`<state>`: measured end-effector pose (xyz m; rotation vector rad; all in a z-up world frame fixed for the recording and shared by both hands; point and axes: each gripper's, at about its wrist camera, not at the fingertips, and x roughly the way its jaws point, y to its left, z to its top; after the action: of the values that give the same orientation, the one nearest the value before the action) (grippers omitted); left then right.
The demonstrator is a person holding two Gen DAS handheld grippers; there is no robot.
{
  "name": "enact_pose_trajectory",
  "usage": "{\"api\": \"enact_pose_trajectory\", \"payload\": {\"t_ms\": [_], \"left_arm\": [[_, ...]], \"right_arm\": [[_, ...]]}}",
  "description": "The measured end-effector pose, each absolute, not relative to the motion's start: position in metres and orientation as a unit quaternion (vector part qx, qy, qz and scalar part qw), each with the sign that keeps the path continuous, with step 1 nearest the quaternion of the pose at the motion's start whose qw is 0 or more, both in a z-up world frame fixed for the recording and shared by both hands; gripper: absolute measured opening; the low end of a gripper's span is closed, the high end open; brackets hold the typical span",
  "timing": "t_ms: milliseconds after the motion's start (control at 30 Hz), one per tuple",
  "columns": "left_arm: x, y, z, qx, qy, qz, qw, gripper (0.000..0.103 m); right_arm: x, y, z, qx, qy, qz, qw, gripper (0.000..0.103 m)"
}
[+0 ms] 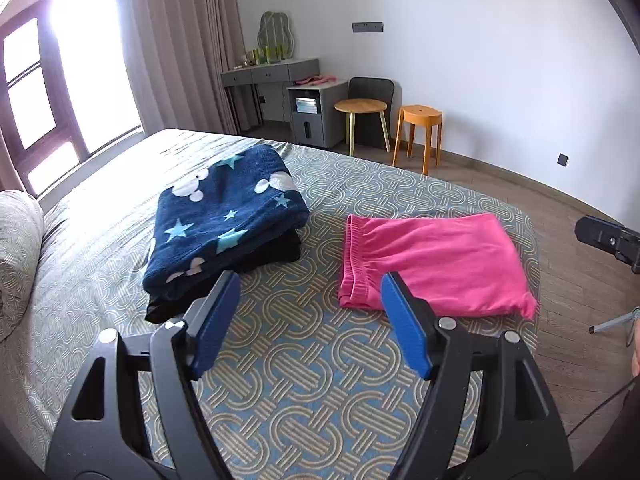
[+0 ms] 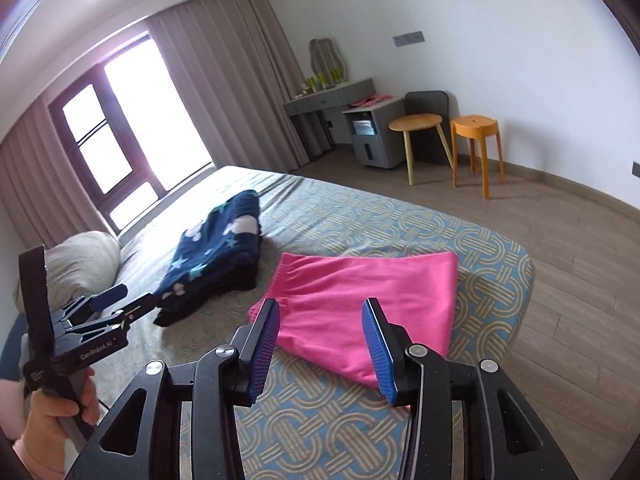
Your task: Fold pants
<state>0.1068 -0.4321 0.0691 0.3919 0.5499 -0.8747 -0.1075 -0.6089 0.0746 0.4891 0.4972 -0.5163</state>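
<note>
Bed (image 1: 304, 392) bears folded pink pants (image 1: 436, 264) near its edge; both grippers' jaws gape, unladen.

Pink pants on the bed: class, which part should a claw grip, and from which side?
Judging by pose, grip the pink pants at the bunched waistband edge, coming from the near side with the open left claw: that thick edge faces it and lies free on the bedspread.

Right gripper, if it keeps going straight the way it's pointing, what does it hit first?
Probably the folded pink pants on the bed: the open right gripper points at them, though depth is unclear.
</note>
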Motion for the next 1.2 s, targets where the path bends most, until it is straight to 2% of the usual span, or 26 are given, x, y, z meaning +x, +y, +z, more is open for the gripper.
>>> {"api": "enact_pose_trajectory", "payload": {"t_ms": [133, 233, 300, 367, 500, 567, 667, 767, 1200], "left_arm": [[0.09, -0.377, 0.08, 0.155, 0.257, -0.413, 0.86, 0.074], [0.079, -0.333, 0.089, 0.139, 0.241, -0.397, 0.875, 0.076], [0.074, -0.307, 0.096, 0.131, 0.231, -0.38, 0.886, 0.082], [0.068, -0.279, 0.102, 0.118, 0.225, -0.367, 0.895, 0.083], [0.055, -0.241, 0.105, 0.117, 0.219, -0.357, 0.9, 0.085], [0.047, -0.227, 0.103, 0.124, 0.213, -0.357, 0.901, 0.085], [0.036, -0.212, 0.099, 0.12, 0.212, -0.366, 0.898, 0.088], [0.029, -0.204, 0.09, 0.109, 0.218, -0.379, 0.892, 0.099], [0.004, -0.216, 0.062, 0.108, 0.243, -0.405, 0.875, 0.1]], "right_arm": [[-0.101, -0.555, 0.098, 0.179, 0.24, -0.227, 0.927, 0.045], [-0.096, -0.517, 0.113, 0.153, 0.23, -0.206, 0.939, 0.052], [-0.091, -0.491, 0.121, 0.138, 0.225, -0.189, 0.946, 0.054], [-0.084, -0.464, 0.126, 0.121, 0.223, -0.174, 0.951, 0.054], [-0.076, -0.41, 0.129, 0.078, 0.217, -0.165, 0.959, 0.064], [-0.078, -0.385, 0.126, 0.059, 0.214, -0.176, 0.959, 0.066], [-0.081, -0.357, 0.117, 0.049, 0.221, -0.184, 0.956, 0.066], [-0.089, -0.338, 0.105, 0.05, 0.235, -0.202, 0.949, 0.066], [-0.138, -0.348, 0.071, 0.098, 0.26, -0.322, 0.905, 0.068]]}}
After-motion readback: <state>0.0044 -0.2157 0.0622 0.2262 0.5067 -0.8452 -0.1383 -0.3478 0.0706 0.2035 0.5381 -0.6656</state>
